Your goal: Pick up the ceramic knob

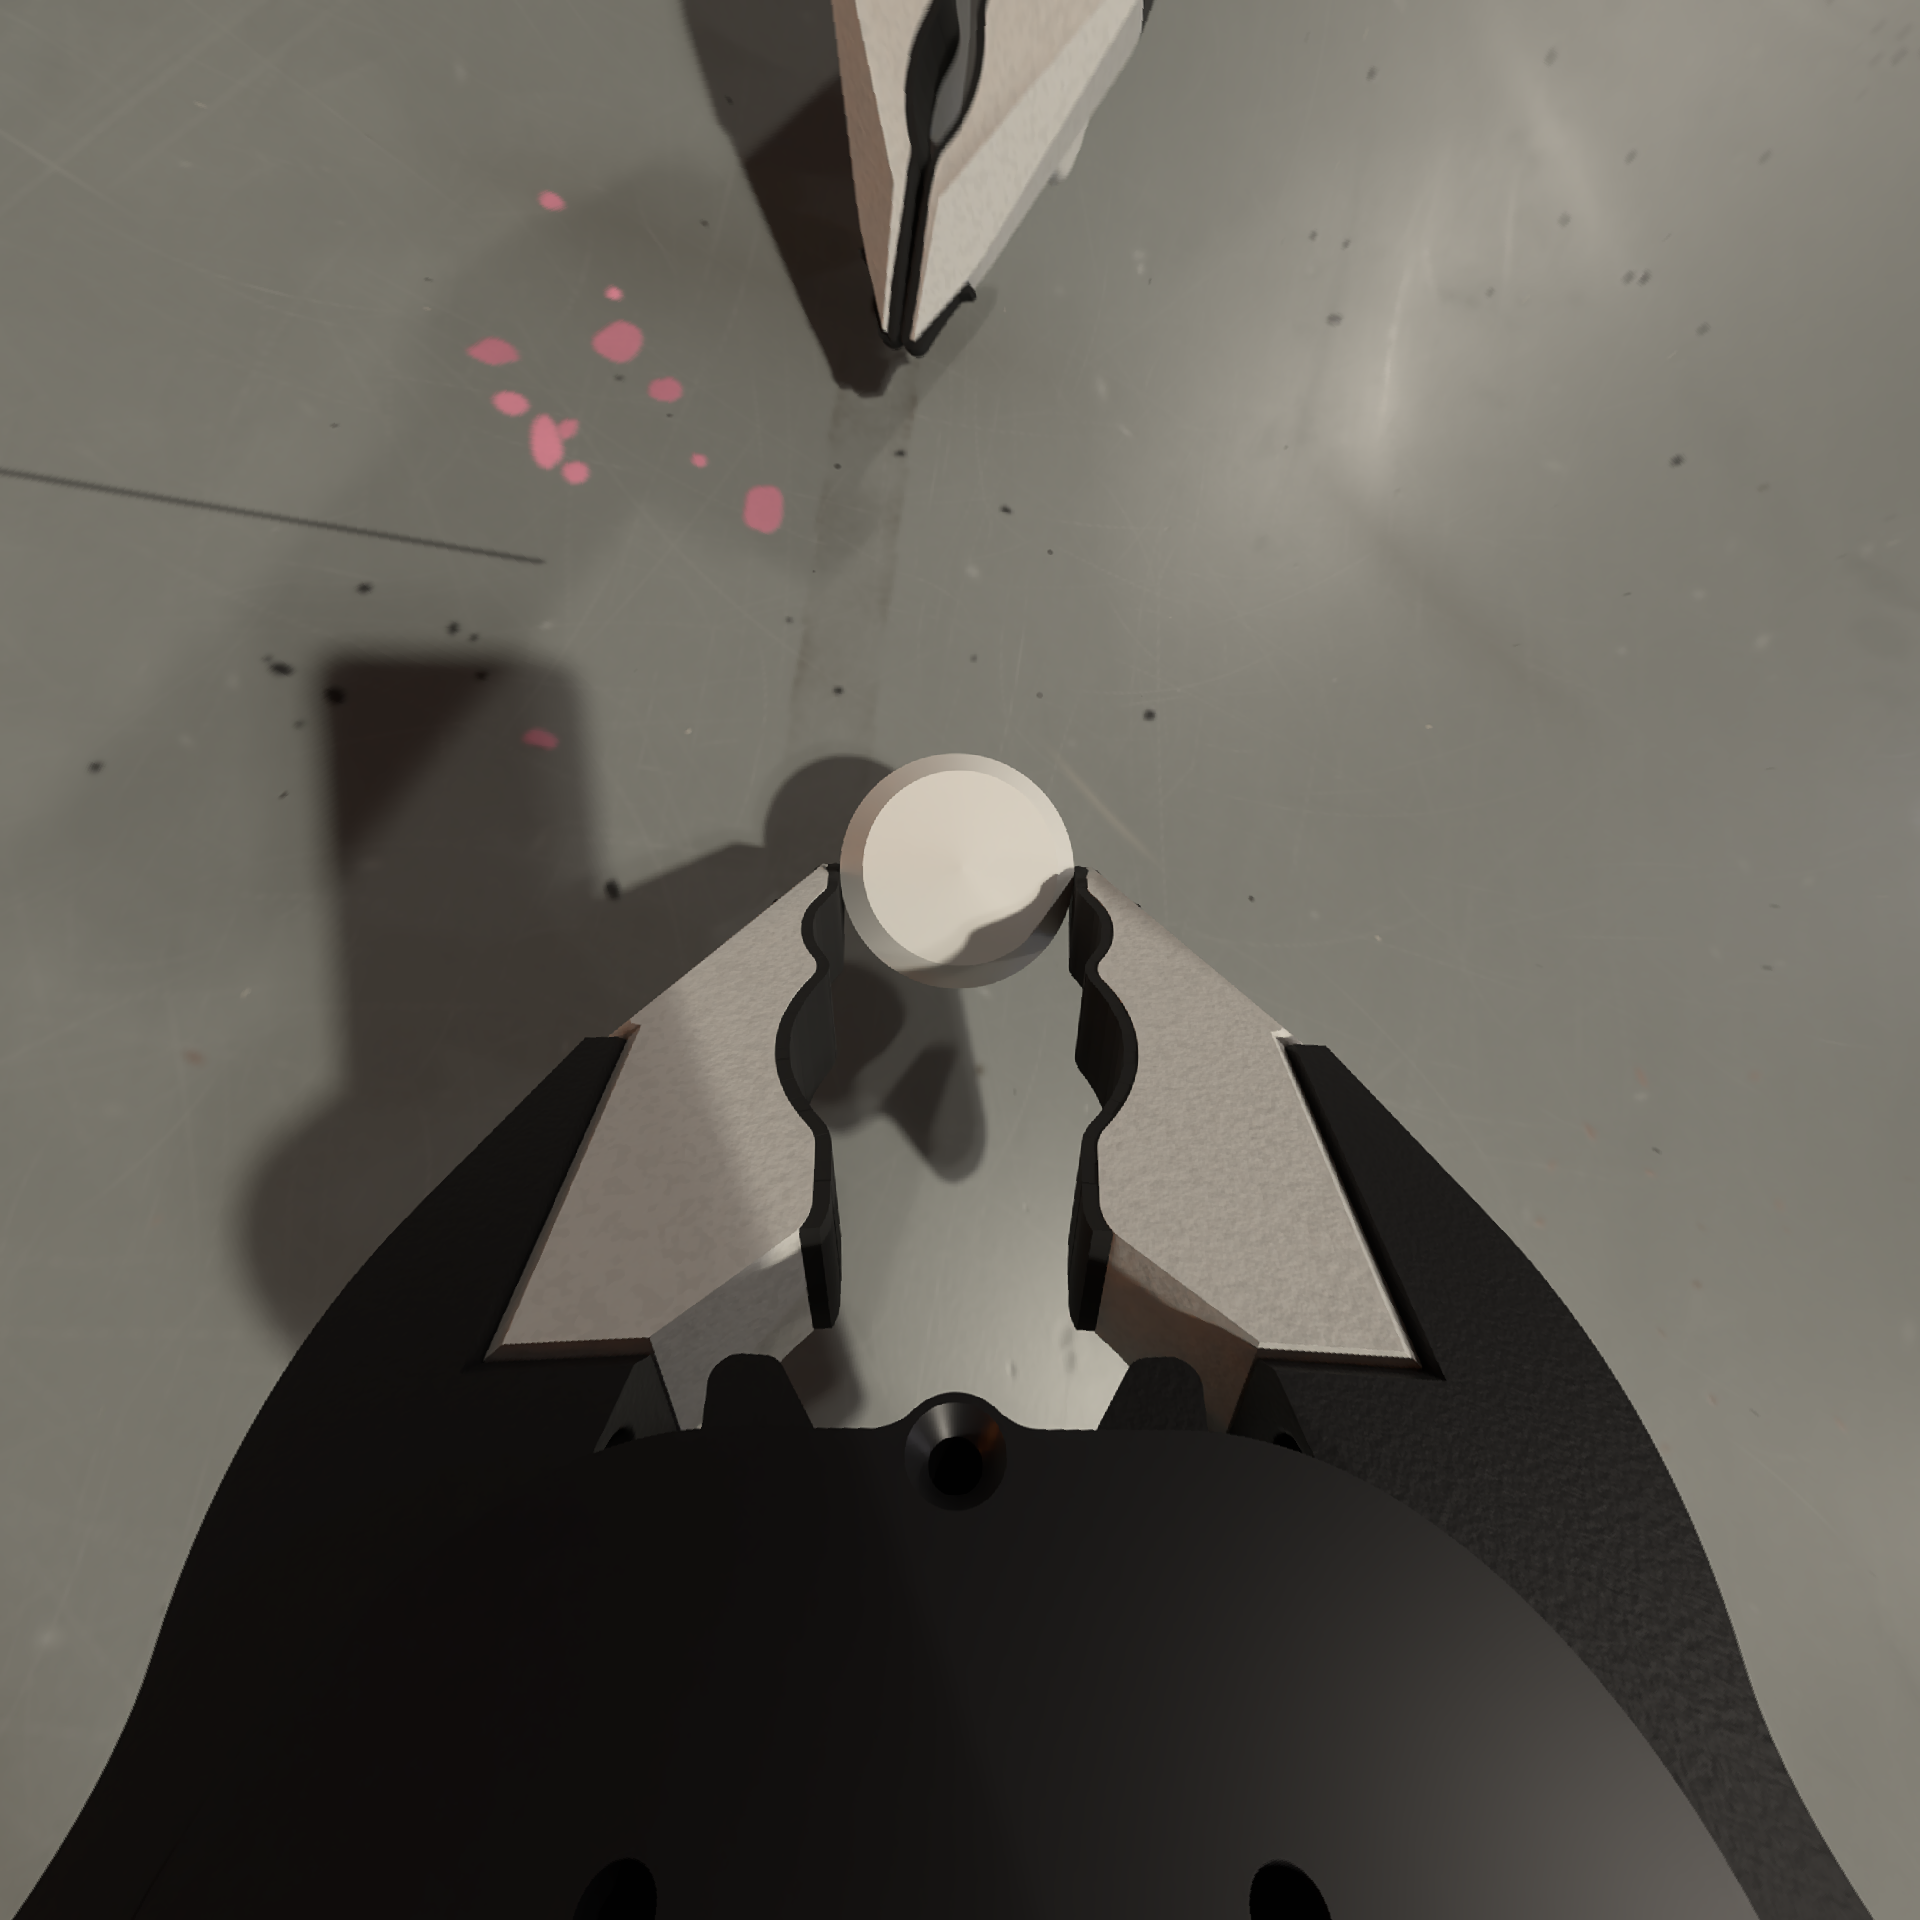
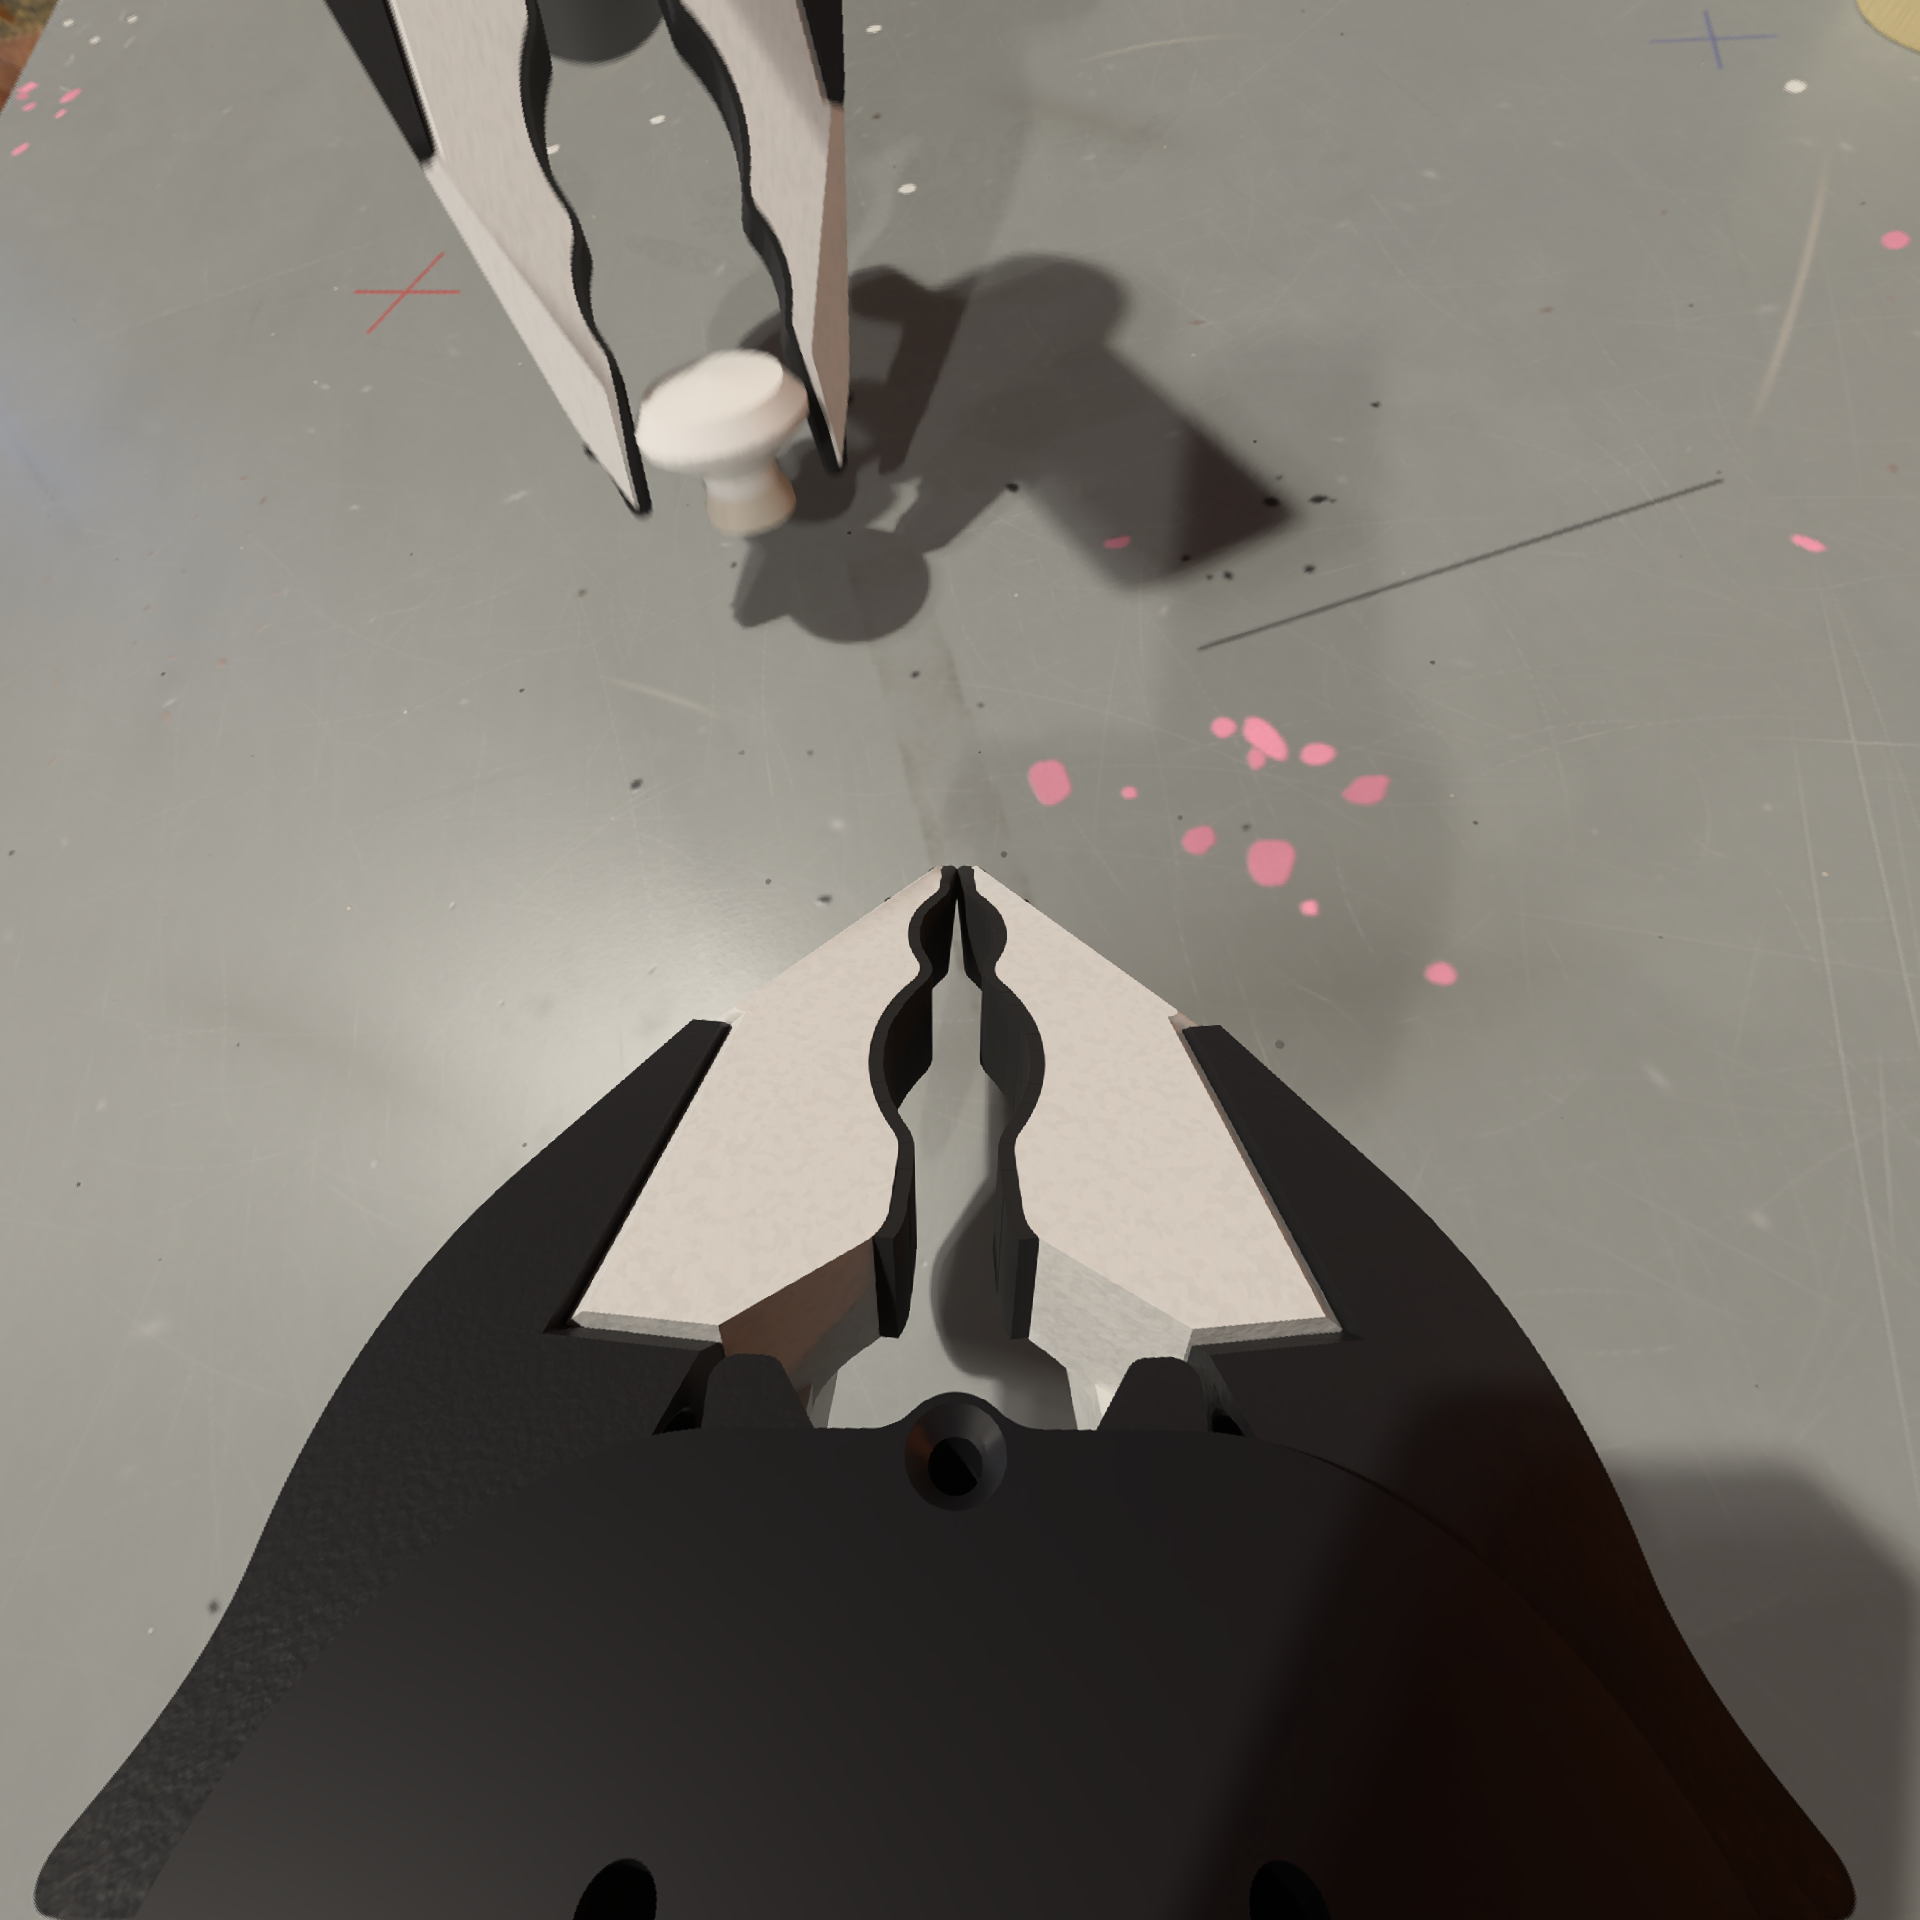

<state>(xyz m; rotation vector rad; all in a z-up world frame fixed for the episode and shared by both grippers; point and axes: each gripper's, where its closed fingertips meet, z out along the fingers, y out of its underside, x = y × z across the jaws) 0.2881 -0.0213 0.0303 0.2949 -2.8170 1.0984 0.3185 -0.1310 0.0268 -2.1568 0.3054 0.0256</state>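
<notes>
The ceramic knob [image 1: 956, 868] is off-white with a round flat cap on a short stem. In the left wrist view my left gripper [image 1: 954, 871] has its fingertips pressed against both sides of the cap. In the right wrist view the knob [image 2: 727, 426] sits between the left gripper's [image 2: 735, 478] fingers, its stem at or just above the grey table; I cannot tell which. My right gripper [image 2: 954, 873] is shut and empty, low over the table, some way from the knob. It also shows at the top of the left wrist view [image 1: 902, 343].
The grey table [image 2: 312, 831] is scratched and speckled. Pink paint spots [image 2: 1268, 862] lie between the two grippers. A thin dark line [image 2: 1455, 566] and a red cross mark [image 2: 405, 293] are drawn on the surface.
</notes>
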